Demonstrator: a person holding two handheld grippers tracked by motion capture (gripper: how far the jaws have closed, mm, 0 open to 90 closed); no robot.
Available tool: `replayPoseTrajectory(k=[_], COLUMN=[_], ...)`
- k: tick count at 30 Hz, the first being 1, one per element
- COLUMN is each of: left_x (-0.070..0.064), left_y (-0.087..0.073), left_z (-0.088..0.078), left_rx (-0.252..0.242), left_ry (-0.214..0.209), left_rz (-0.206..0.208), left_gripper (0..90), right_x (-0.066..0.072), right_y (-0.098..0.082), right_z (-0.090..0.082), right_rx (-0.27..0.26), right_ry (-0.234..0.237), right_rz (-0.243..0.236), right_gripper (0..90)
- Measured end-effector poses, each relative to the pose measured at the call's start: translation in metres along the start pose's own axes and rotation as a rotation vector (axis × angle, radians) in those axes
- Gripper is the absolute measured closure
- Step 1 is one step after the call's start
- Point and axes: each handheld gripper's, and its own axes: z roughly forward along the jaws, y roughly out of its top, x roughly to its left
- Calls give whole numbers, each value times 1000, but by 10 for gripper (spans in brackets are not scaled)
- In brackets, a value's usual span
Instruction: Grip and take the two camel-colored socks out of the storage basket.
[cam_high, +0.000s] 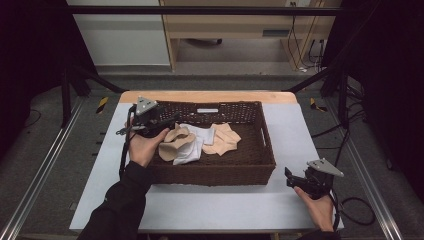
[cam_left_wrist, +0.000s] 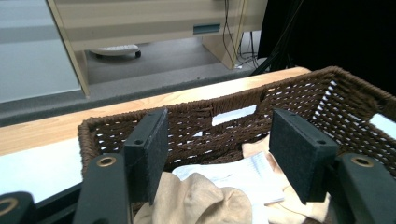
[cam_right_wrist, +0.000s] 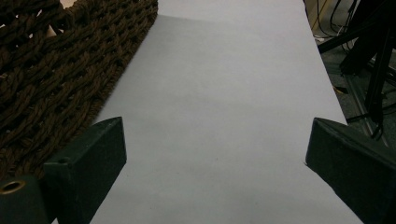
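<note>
1. Nearest, at the table's (cam_high: 210, 207) right front: right gripper (cam_high: 296, 178), jaws spread wide, nothing between them, just beside the basket's outer wall.
2. Mid-table: brown woven basket (cam_high: 215, 172) holding beige socks (cam_high: 224, 139) and a white sock (cam_high: 192, 145) in a loose pile.
3. At the basket's left end: left gripper (cam_left_wrist: 217, 158), jaws parted, empty, poised just above the socks.
4. Beyond: grey floor, wooden desk (cam_high: 240, 25).
</note>
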Motion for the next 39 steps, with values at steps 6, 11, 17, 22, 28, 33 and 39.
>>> replayPoseTrajectory(k=[6, 11, 17, 22, 28, 33, 39], left_x=[0, 0, 4, 6, 10, 12, 14], left_y=[-5, -10, -14, -20, -26, -34, -38], left_z=[23, 39, 51, 61, 70, 73, 73], left_rx=[45, 71, 101, 144, 183, 198, 211], left_ry=[14, 23, 53, 73, 82, 89, 86], left_rz=[-4, 12, 9, 17, 22, 23, 15], left_gripper=[377, 383, 384, 395, 424, 435, 456], right_x=[0, 0, 0, 0, 0, 0, 0], right_y=[0, 0, 0, 0, 0, 0, 0], right_z=[0, 0, 0, 1, 1, 1, 1], right_rx=[0, 3, 1, 6, 7, 7, 9], right_ry=[2, 3, 3, 4, 5, 4, 3], right_rz=[-1, 4, 5, 5, 7, 8, 7], right_gripper=[54, 54, 54, 54, 54, 54, 54])
